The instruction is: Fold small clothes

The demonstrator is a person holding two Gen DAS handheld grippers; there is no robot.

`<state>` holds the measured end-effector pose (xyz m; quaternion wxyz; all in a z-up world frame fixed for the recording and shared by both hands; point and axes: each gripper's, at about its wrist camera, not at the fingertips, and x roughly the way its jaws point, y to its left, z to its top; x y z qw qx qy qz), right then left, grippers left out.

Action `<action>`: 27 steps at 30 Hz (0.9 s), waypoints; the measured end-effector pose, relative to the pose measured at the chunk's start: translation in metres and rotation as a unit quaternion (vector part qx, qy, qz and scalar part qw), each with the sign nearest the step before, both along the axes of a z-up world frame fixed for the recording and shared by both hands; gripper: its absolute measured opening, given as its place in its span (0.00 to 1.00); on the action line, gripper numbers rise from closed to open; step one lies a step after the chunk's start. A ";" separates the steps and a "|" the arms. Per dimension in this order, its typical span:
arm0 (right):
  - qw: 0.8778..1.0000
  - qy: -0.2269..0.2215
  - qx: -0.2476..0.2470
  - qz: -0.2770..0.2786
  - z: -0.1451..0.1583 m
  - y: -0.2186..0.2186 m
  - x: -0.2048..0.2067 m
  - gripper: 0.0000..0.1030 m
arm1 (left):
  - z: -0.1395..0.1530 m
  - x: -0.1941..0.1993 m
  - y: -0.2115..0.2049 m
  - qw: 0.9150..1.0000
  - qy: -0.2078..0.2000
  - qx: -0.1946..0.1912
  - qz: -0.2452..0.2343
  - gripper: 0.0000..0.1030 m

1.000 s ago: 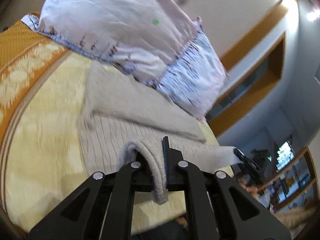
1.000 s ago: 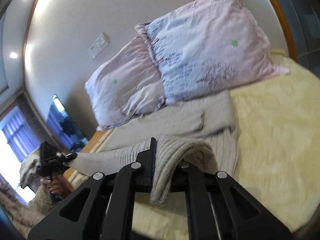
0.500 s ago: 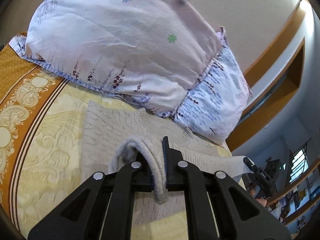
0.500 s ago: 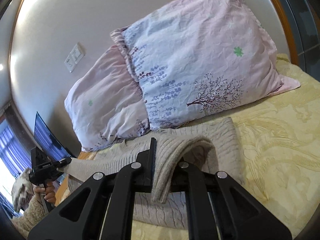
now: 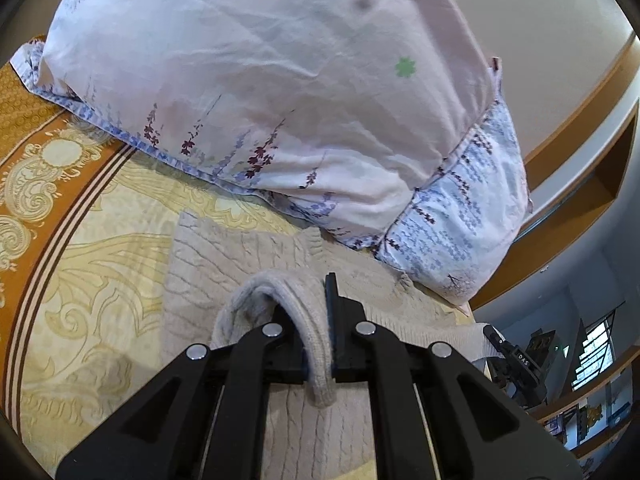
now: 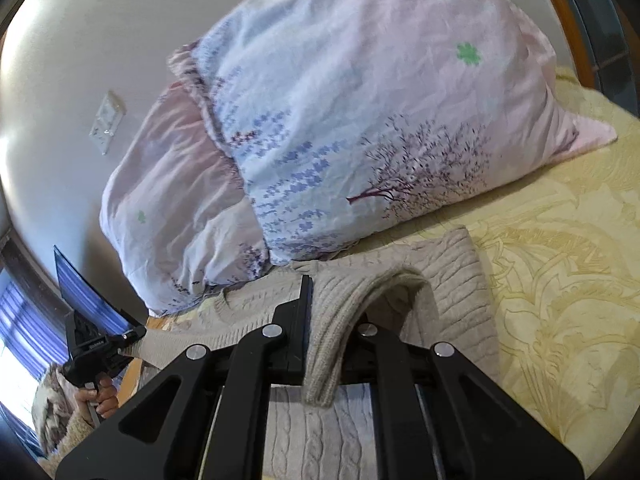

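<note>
Just beyond the gripped sweater (image 5: 224, 256), two pillows (image 5: 280, 92) crowd the bedspread (image 5: 100, 264)

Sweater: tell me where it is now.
The sweater lies on the yellow bedspread below the pillows, its edge pinched in both views.

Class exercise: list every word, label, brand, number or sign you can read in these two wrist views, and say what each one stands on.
"DAS", in small white letters on the black body of the right gripper as the left wrist view shows it.
The left gripper carries a small white label in the right wrist view: too blurred to read.
The pillows and the sweater carry no words.
</note>
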<state>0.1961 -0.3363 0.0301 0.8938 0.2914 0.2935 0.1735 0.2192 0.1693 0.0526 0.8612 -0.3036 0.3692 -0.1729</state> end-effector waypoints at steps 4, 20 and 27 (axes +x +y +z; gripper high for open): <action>0.999 0.042 0.003 -0.018 -0.015 0.001 0.020 0.07 | -0.016 0.019 -0.001 1.000 0.025 -0.011 0.008 0.06; 0.995 0.032 0.031 -0.087 0.012 -0.033 0.002 0.64 | -0.001 0.008 0.031 0.998 0.021 -0.023 0.055 0.57; 0.996 0.058 -0.037 -0.057 -0.001 -0.032 -0.030 0.41 | -0.004 -0.033 0.028 0.998 0.029 0.047 0.010 0.55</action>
